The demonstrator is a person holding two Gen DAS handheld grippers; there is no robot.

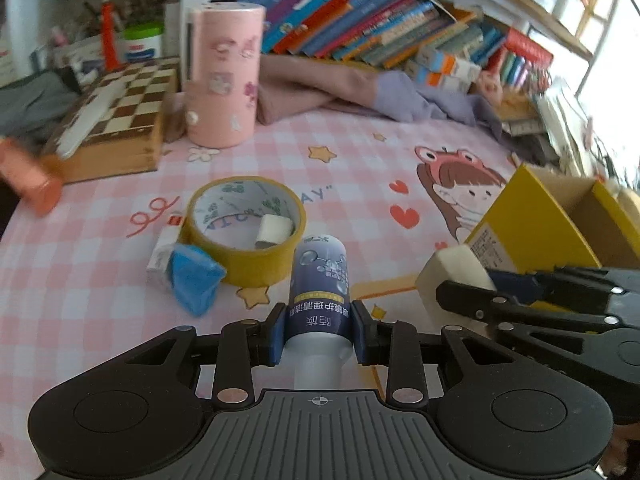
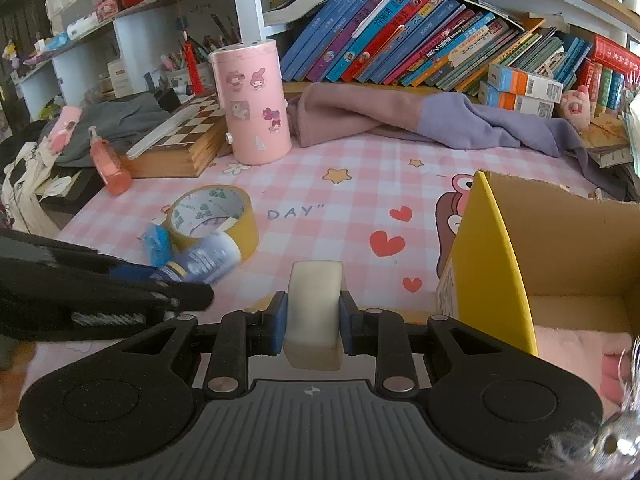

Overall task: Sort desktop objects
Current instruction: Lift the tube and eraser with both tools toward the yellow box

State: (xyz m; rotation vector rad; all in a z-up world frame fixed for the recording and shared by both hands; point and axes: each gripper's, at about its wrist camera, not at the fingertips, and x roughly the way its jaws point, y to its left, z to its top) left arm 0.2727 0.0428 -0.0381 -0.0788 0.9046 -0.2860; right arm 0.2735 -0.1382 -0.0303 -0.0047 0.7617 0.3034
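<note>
Got my left gripper (image 1: 319, 334) clamped on the little blue bottle (image 1: 319, 284), tape roll (image 1: 244, 229) sitting just beyond it.

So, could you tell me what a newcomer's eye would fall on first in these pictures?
Probably the two loaded grippers: the left gripper clamps a blue-labelled bottle, the right gripper a white eraser. Next, the yellow tape roll mid-table on the pink checked cloth, and the open yellow box at right.
</note>
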